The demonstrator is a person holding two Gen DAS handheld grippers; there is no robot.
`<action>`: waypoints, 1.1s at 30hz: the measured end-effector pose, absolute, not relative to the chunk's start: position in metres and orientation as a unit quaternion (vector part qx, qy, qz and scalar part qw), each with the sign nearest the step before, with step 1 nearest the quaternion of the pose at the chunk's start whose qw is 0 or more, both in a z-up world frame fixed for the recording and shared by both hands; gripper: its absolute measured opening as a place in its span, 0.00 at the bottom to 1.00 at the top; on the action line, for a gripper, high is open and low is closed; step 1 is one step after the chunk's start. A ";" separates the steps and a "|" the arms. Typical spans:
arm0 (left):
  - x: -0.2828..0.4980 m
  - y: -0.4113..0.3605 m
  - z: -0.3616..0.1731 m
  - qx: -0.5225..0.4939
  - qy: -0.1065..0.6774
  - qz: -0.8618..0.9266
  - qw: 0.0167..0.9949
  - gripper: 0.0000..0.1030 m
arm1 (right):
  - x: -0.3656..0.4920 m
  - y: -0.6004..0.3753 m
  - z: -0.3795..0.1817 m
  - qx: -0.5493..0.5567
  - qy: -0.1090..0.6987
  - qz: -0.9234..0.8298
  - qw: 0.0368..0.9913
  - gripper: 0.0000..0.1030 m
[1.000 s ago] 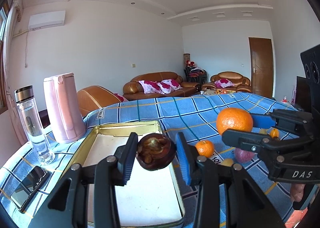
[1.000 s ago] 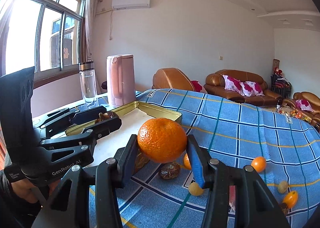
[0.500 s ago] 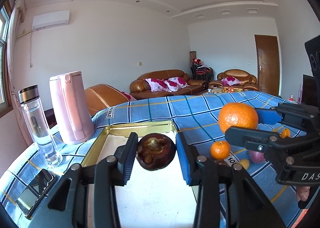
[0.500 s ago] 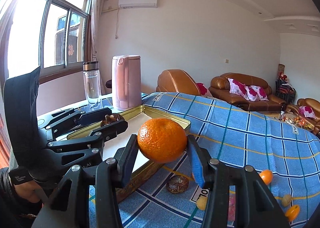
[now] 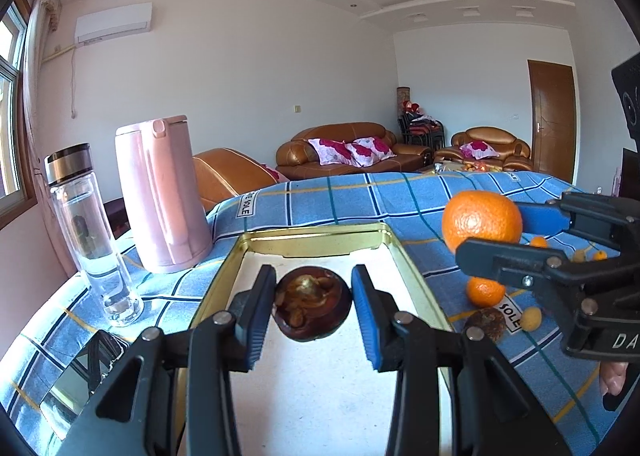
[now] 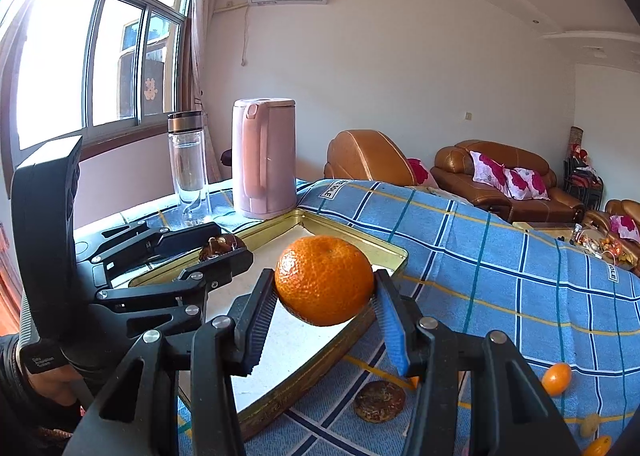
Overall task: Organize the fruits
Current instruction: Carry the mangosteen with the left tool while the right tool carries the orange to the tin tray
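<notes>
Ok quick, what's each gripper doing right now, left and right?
Left gripper: shut on the mangosteen, over the tray.
Right gripper: shut on the orange.

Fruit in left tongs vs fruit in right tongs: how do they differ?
The mangosteen in the left tongs is dark brown-purple; the orange in the right tongs is bright orange. The mangosteen looks smaller, and it carries a dried calyx where the orange has pebbled skin. Both are round, clamped, and held over the tray.
</notes>
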State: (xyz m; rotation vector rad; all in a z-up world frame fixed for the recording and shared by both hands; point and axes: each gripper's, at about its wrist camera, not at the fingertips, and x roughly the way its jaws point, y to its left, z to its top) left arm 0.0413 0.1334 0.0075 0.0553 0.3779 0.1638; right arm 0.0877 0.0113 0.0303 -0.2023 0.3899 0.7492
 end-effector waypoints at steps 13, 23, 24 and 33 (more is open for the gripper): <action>0.050 0.166 -0.005 0.008 0.223 0.094 0.970 0.39 | 0.105 0.050 0.003 -0.119 0.222 0.368 0.895 0.49; 0.061 0.176 -0.010 -0.005 0.260 0.099 0.961 0.39 | 0.113 0.068 -0.018 -0.139 0.250 0.366 0.886 0.49; 0.062 0.177 -0.010 -0.006 0.262 0.099 0.960 0.39 | 0.114 0.070 -0.019 -0.142 0.253 0.365 0.885 0.49; 0.073 0.178 -0.016 0.000 0.286 0.104 0.953 0.39 | 0.120 0.077 -0.026 -0.153 0.284 0.359 0.876 0.49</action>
